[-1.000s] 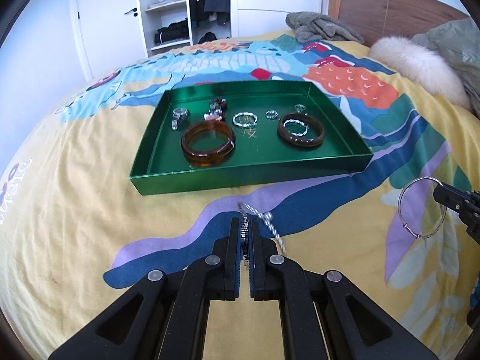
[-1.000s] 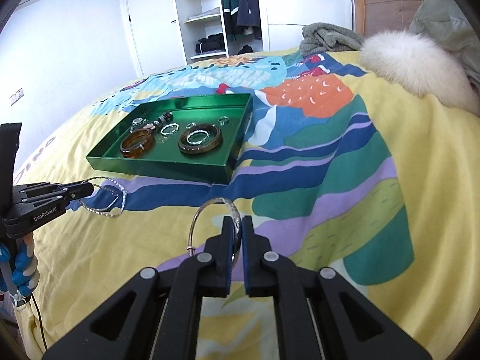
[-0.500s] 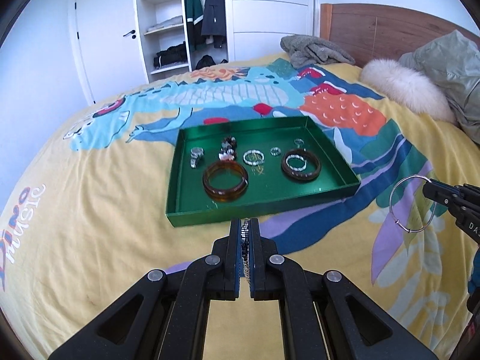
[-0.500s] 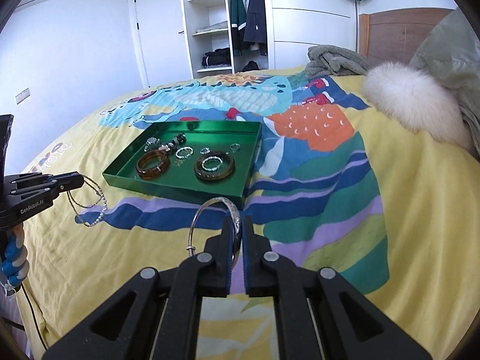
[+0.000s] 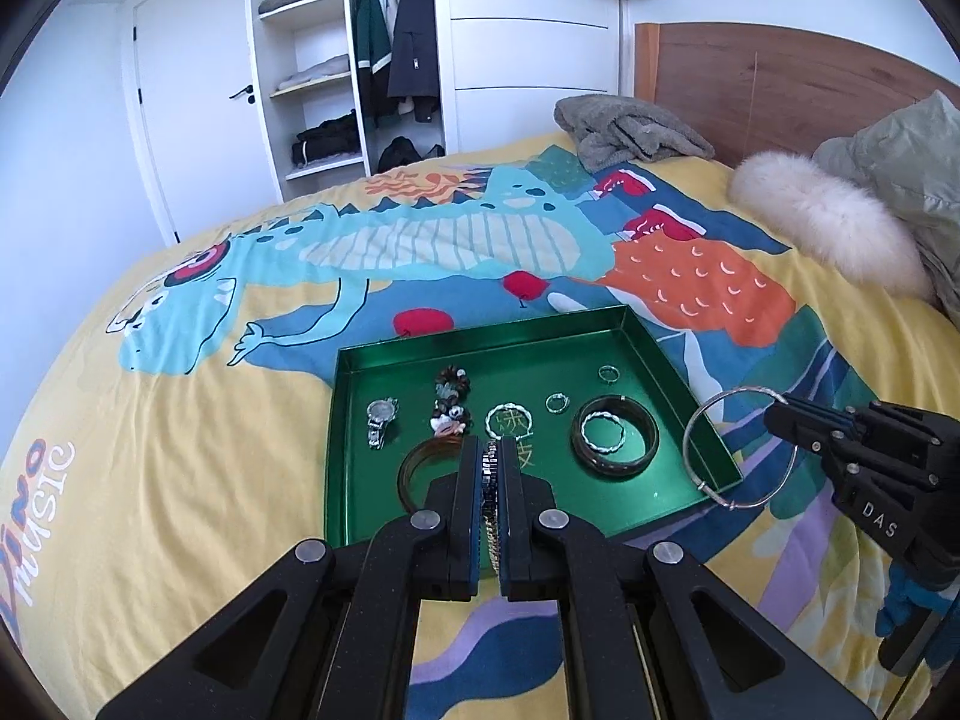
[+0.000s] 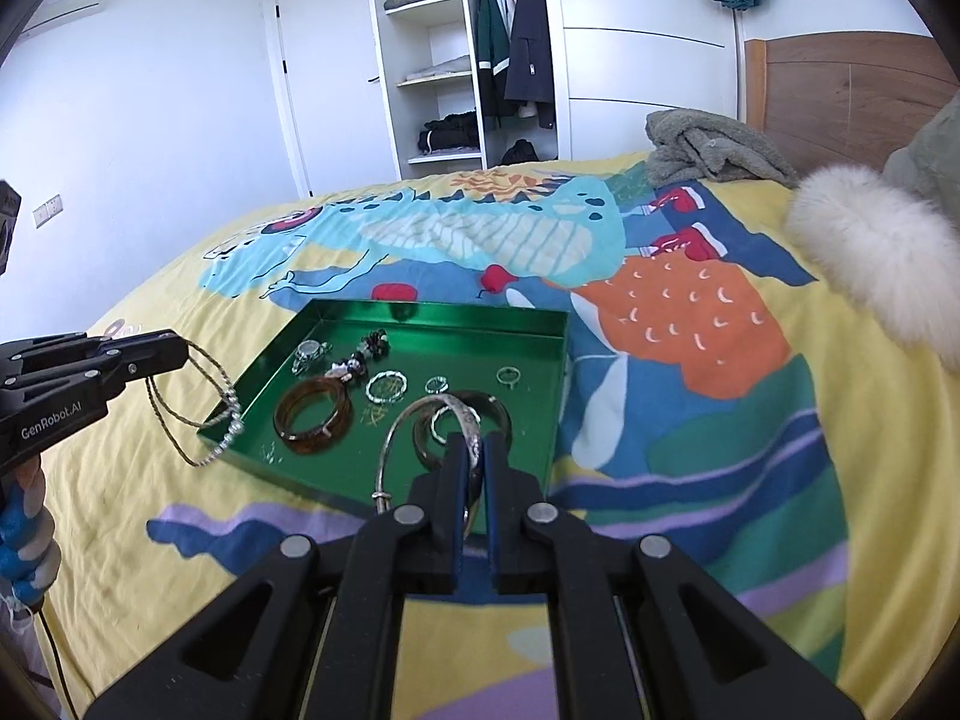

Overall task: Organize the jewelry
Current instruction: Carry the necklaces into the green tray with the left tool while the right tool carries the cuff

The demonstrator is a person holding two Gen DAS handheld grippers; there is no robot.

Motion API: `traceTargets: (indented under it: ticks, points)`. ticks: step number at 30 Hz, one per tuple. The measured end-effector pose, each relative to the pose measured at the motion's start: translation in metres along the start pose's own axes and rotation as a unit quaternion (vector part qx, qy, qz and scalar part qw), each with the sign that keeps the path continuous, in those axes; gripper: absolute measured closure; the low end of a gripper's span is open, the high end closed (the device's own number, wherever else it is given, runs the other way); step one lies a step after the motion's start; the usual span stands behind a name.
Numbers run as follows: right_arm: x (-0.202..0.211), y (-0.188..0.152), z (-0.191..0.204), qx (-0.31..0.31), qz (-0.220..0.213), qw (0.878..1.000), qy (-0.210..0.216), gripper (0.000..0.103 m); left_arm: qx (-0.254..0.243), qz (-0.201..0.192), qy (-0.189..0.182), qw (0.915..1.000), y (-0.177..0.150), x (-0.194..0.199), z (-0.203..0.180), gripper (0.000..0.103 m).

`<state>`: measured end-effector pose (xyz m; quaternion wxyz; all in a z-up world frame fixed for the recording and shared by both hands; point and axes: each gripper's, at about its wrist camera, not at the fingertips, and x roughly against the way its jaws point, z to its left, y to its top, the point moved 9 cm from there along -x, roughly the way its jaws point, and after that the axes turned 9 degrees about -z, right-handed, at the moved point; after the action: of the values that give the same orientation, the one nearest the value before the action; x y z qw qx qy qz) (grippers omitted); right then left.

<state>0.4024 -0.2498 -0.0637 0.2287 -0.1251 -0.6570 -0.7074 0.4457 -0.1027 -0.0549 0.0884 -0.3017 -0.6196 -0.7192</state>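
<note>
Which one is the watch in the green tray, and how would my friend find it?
Find the green tray on the yellow bedspread. From the left tongs' camera, the watch lies near the tray's left wall, beside the dark beaded bracelet. It alone has a round silver face with a metal band; the rest are plain rings and bangles.

My left camera looks down from close above the near edge of the green tray (image 5: 714, 468), facing the wardrobe (image 5: 354, 60). My right camera sits slightly farther back at the tray's (image 6: 561, 396) right corner. Both share the tray and bedspread (image 5: 180, 420).
</note>
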Motion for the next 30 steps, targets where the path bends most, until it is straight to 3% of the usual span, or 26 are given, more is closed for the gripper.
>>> traceTargets:
  ticks: [4, 12, 18, 30]
  points:
    - [-0.028, -0.003, 0.0, -0.005, 0.007, 1.0, 0.001, 0.098, 0.007, 0.014, -0.008, 0.9998, 0.0, -0.033, -0.004, 0.099]
    - [-0.072, -0.021, 0.008, 0.001, 0.031, 0.999, 0.01, 0.098, 0.008, 0.054, -0.005, 0.9985, -0.03, -0.082, -0.005, 0.099]
    - [-0.089, -0.031, 0.017, 0.002, 0.047, 0.998, 0.03, 0.098, 0.012, 0.072, 0.017, 0.9972, -0.047, -0.094, 0.011, 0.099]
    - [-0.101, -0.038, 0.014, -0.007, 0.06, 0.998, 0.027, 0.098, 0.019, 0.086, 0.028, 0.9957, -0.061, -0.102, 0.024, 0.099]
